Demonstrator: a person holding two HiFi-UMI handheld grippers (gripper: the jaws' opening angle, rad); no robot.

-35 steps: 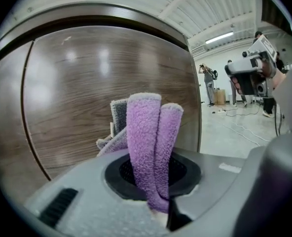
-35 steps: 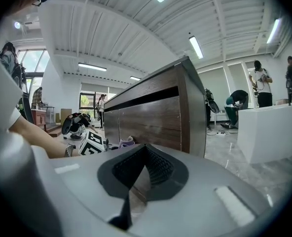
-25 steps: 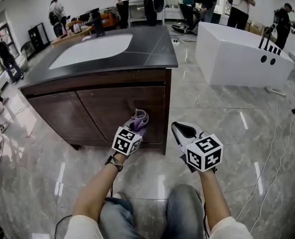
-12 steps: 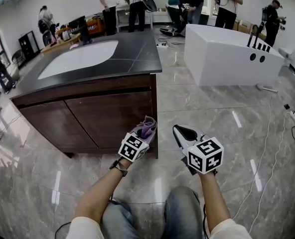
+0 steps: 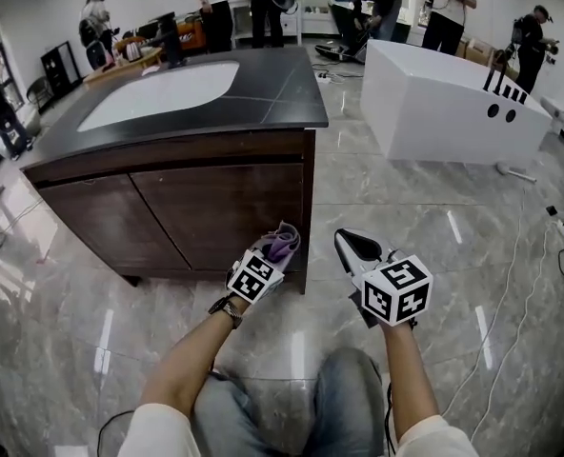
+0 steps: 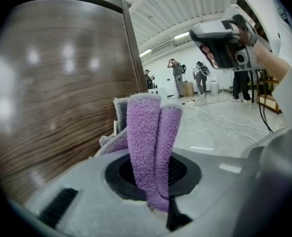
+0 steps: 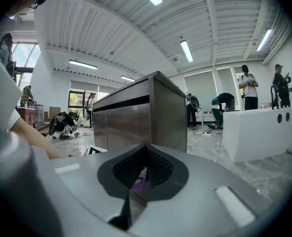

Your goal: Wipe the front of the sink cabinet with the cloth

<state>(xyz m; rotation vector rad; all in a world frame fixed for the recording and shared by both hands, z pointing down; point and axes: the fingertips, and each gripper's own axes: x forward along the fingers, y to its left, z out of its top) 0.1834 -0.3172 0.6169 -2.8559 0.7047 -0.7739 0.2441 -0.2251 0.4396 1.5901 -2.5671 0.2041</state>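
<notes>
The dark wood sink cabinet (image 5: 215,212) with a black top and white basin (image 5: 163,93) stands ahead of me. My left gripper (image 5: 278,243) is shut on a purple cloth (image 5: 282,244), low at the cabinet's right front corner. In the left gripper view the cloth (image 6: 148,147) sticks up folded between the jaws, close beside the wood door (image 6: 57,98). My right gripper (image 5: 354,246) hangs to the right of the cabinet over the floor, jaws closed together with nothing in them. In its own view the cabinet (image 7: 136,117) stands a short way ahead.
A white bathtub (image 5: 449,103) stands at the right. Cables (image 5: 525,255) trail over the marble floor on the right. Several people stand at the back of the room. My knees (image 5: 282,407) are at the bottom of the head view.
The left gripper with the cloth has shifted right along the cabinet's lower front toward its right corner. The right gripper has barely moved.
</notes>
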